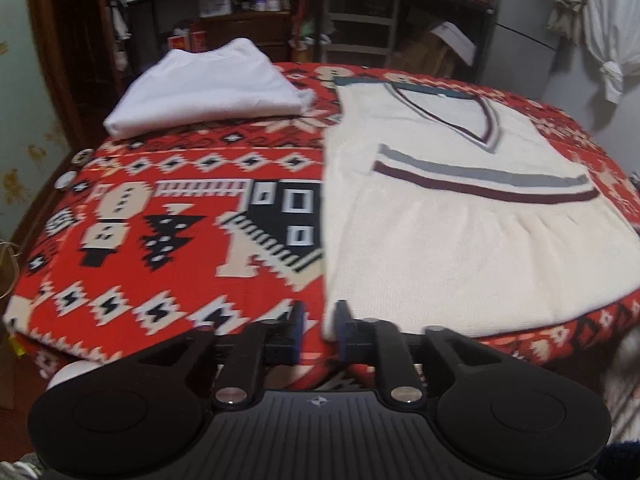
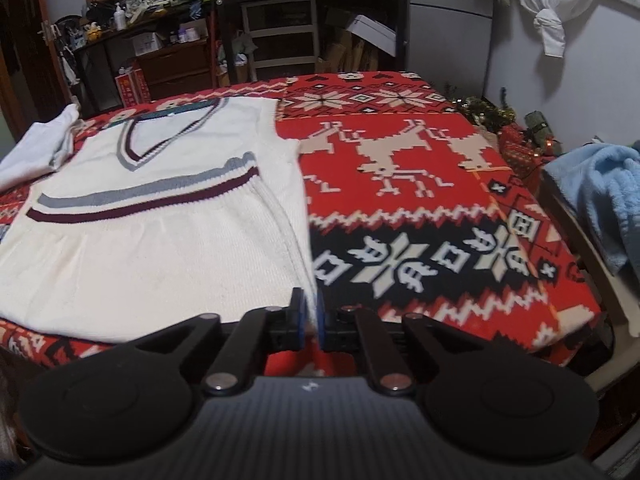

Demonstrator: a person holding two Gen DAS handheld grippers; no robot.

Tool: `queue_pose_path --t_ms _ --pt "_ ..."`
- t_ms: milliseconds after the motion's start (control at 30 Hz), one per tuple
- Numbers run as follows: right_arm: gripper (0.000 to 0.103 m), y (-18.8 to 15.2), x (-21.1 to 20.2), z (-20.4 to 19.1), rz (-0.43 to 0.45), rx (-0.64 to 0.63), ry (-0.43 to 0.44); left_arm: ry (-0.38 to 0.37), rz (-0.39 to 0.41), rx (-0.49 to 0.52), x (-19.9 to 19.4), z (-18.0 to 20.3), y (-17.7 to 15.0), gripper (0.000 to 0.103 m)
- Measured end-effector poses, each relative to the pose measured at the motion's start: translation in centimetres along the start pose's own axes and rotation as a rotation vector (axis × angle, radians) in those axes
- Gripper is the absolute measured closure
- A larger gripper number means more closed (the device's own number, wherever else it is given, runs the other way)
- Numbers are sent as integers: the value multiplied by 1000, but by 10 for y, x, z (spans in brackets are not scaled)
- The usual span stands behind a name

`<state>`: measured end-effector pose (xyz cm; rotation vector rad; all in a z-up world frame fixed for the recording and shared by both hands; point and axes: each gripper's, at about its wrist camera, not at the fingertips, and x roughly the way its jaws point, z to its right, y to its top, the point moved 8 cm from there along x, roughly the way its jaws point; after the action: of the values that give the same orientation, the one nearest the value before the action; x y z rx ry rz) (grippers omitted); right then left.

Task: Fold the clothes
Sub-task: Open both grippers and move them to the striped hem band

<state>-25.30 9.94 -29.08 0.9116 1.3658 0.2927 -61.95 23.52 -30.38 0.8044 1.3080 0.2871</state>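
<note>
With the vest (image 1: 460, 216) spread flat on the bed (image 1: 192, 216) beside a folded white garment (image 1: 208, 92), the right tool (image 2: 311, 314) pinches the hem corner and the left tool (image 1: 320, 322), part-open and empty, should grip the other corner evenly.

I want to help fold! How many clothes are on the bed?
2: a cream sweater vest spread flat in the middle, and a folded white garment at the far left corner. None seem hidden.
</note>
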Motion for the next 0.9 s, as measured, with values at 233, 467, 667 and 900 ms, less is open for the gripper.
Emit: queue_pose_path --t_ms 233,467,667,900 --pt "47 26 -30 -36 131 -110 50 -56 167 87 -33 35 34 27" --pt "9 33 1 -98 151 -171 110 -67 125 232 26 104 41 12" --pt "1 18 23 -99 134 -152 93 -33 86 268 61 120 23 1" --pt "0 0 49 -100 114 -129 74 -78 146 172 59 106 15 0"
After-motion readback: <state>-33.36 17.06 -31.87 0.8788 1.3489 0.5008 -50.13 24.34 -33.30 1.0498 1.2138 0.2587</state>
